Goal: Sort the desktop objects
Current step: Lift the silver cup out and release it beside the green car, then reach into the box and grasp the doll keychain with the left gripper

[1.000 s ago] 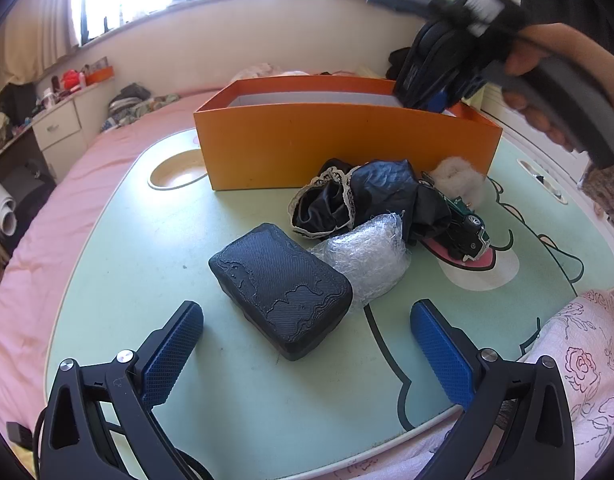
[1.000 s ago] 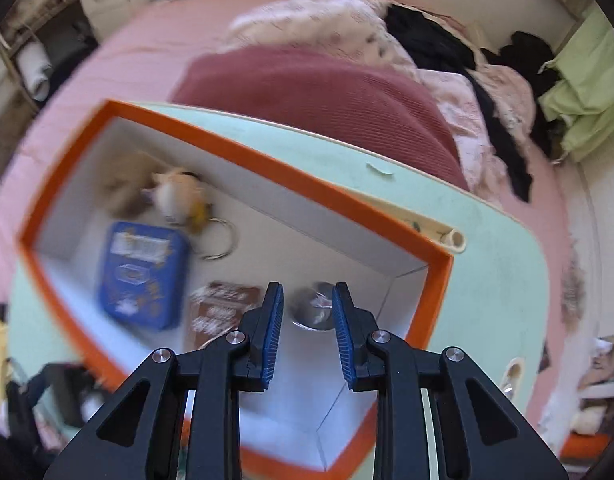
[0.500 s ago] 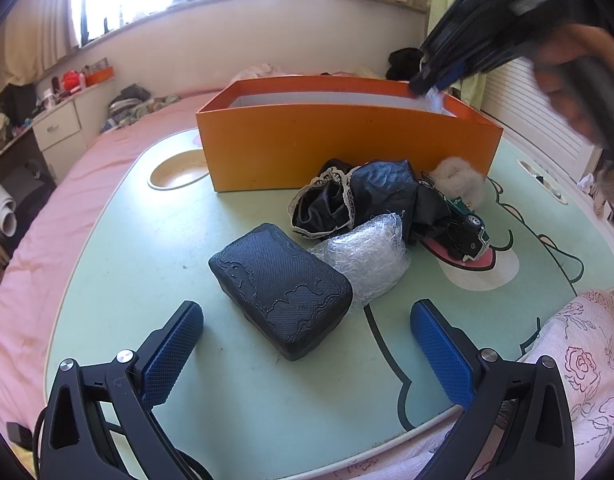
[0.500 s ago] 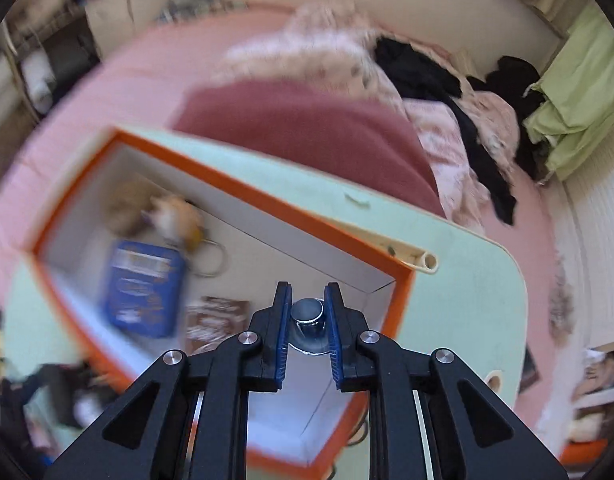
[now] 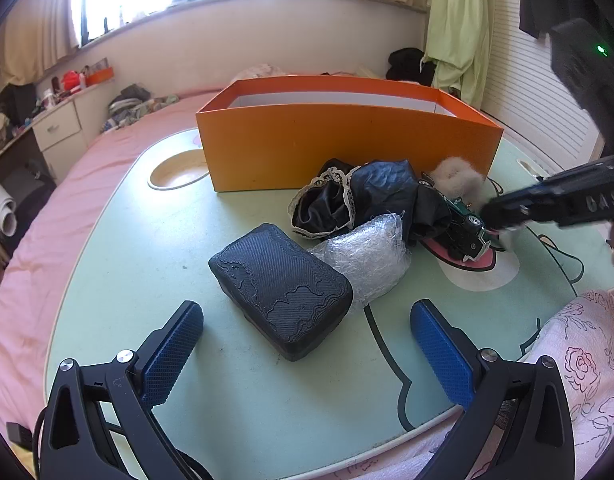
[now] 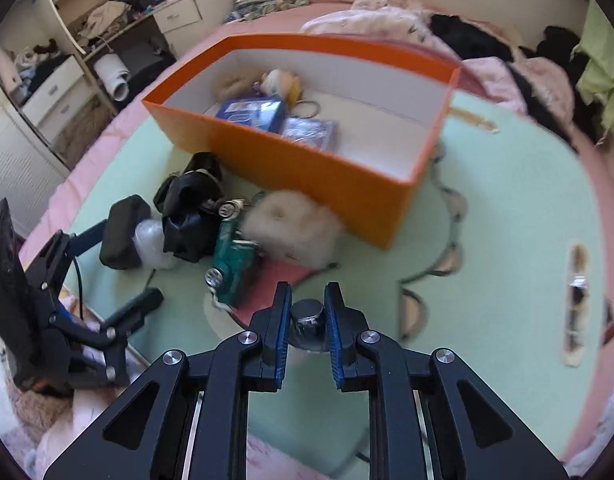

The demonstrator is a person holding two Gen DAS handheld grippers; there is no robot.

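Observation:
My right gripper is shut on a small round silver object and hangs over the table beside the green toy car; it also shows in the left wrist view. My left gripper is open and empty, low over the table, with a black textured case just ahead of its jaws. Behind the case lie a bubble-wrap bundle, black cloth with lace, the toy car and a fluffy white ball. The orange box stands at the back.
The box holds a blue tin, a packet, a plush keyring and a fluffy thing. The green table has a round cup recess. Pink bedding surrounds the table.
My right gripper has closed on the silver object in the box, lifted it out and swung down to the table near the toy car. The left gripper has not moved.

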